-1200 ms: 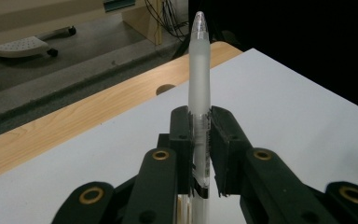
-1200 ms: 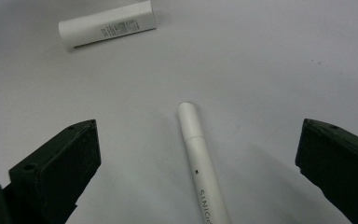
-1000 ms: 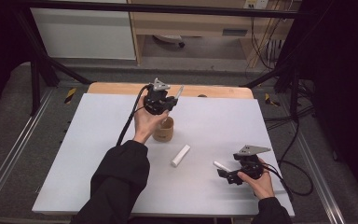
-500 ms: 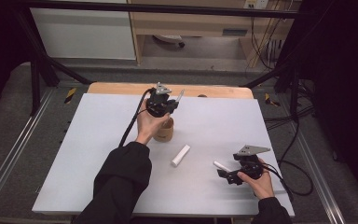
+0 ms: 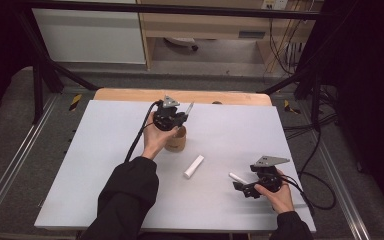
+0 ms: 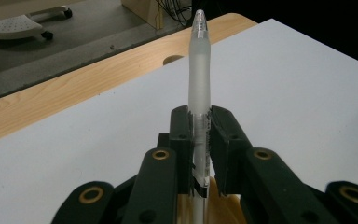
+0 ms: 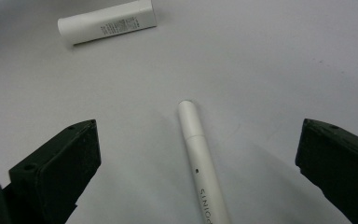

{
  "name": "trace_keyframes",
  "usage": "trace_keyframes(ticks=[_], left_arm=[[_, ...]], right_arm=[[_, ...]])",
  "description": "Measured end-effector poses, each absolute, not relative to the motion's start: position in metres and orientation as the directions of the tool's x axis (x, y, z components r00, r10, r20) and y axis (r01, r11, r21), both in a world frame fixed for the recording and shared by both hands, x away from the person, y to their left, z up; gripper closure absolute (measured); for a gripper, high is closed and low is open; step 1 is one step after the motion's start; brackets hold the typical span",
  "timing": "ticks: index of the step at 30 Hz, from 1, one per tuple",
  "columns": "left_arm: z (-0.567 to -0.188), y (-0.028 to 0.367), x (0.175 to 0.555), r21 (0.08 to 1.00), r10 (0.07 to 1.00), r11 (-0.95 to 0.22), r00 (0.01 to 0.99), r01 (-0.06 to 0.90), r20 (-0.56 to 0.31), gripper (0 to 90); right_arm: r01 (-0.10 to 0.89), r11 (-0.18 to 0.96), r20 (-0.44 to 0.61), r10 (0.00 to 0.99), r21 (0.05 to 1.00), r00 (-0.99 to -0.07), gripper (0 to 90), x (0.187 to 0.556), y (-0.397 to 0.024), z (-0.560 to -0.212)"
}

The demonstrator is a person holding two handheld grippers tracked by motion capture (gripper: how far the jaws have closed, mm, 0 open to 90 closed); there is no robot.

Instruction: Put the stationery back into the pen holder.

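Reading "SINIC", white pen (image 7: 200, 163) lies between claw (image 7: 198, 154) jaws.

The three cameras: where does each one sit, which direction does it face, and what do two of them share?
High view: above the person's side, looking forward and down on the white table; forearms and both hands show.
Left gripper view: rides the left gripper, facing along jaws shut on a frosted pen.
Right gripper view: rides the right gripper, jaws open around a white pen.
Shared: the white tube.

High view overhead, facing forward-down; gripper views close, low; shared white table (image 5: 105, 150).
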State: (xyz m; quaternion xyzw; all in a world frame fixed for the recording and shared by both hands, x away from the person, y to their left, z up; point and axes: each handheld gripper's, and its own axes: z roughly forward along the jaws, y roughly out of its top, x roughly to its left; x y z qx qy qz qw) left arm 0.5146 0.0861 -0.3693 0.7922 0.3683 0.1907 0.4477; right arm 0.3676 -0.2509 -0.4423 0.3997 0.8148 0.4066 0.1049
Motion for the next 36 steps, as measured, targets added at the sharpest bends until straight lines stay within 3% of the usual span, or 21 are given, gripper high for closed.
trace_keyframes(ticks=[23,36], left_arm=[[-0.385,0.095,0.509,0.808,0.733,-0.388,0.679,0.443,-0.020,79.1],[-0.357,0.112,0.490,0.804,0.733,-0.414,0.680,0.427,0.017,53.9]], right_arm=[[0.564,0.353,0.151,0.736,0.746,-0.660,0.7,0.367,-0.251,-0.443],[0.562,0.352,0.149,0.736,0.749,-0.660,0.7,0.367,-0.251,-0.442]])
